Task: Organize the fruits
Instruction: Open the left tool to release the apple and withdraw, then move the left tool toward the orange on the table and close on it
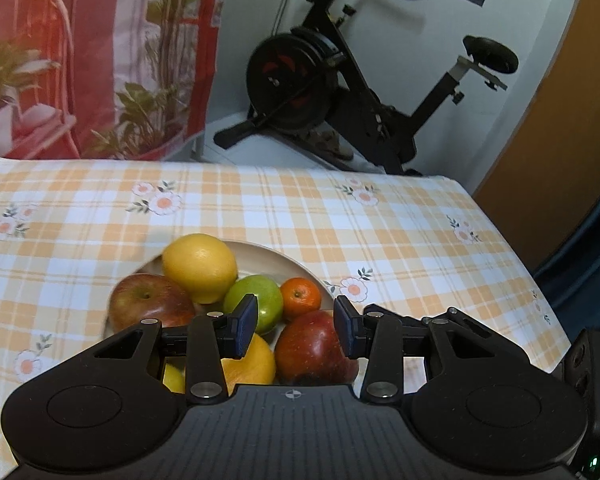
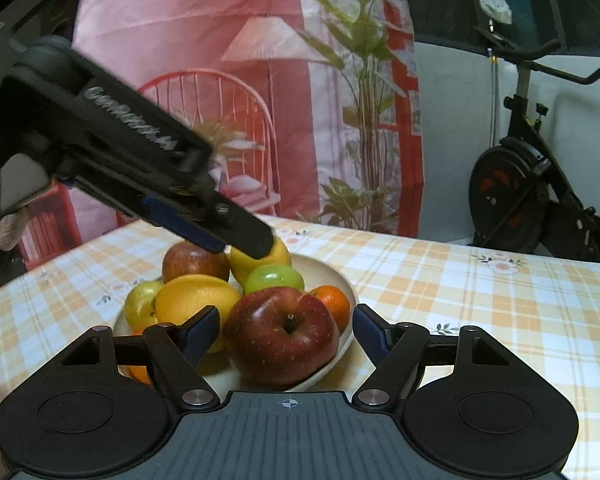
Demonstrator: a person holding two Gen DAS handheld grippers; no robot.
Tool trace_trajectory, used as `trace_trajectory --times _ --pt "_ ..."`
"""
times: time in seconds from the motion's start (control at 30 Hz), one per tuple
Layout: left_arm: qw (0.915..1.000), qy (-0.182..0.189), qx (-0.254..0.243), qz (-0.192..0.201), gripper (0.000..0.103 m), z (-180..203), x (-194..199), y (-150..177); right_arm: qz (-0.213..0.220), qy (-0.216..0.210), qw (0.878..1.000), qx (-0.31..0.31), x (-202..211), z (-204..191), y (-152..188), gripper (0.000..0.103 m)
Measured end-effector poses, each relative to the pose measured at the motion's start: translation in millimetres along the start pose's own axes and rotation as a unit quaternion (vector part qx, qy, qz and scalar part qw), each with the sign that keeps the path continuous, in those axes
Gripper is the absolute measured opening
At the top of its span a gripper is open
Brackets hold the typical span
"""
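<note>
two grippers work over a cream plate point(image 2: 342, 280) piled with fruit on the checked tablecloth point(image 2: 480, 300). right gripper point(image 2: 286, 330) stands fairly wide and empty, jaws straddling the dark red apple point(image 2: 280, 334) at the plate's near edge without pressing it. left gripper point(image 1: 296, 326) hovers narrow and empty above the green apple point(image 1: 260, 300) and lemon point(image 1: 199, 266). to lift the apple well, i'd centre the pads on its widest sides and close gently so neighbours don't roll. fruit low on the plate hides behind gripper bodies, and where the fruit should go isn't visible.
</note>
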State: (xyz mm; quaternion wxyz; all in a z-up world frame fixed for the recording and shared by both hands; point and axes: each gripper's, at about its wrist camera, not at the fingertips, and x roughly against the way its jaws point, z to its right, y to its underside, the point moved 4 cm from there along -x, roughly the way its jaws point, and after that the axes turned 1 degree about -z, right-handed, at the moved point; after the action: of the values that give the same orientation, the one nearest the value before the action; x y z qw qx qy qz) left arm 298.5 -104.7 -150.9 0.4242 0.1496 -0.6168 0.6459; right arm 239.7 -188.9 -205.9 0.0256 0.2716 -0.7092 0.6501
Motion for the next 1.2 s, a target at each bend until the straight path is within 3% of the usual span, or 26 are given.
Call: trace_trajectory --times 0.57,1.2 --pt "0.9942 -0.065 0.064 0.057 0.044 -45.3 81.6 59.0 0.015 -0.013 1.000 -0.014 38.4 -19.3 14.6 0.070" --pt "0.9898 -0.099 0.074 0.072 0.045 -78.9 130.5 120.6 -0.035 -0.006 0.997 -0.075 44.6 -48.9 35.2 0.067"
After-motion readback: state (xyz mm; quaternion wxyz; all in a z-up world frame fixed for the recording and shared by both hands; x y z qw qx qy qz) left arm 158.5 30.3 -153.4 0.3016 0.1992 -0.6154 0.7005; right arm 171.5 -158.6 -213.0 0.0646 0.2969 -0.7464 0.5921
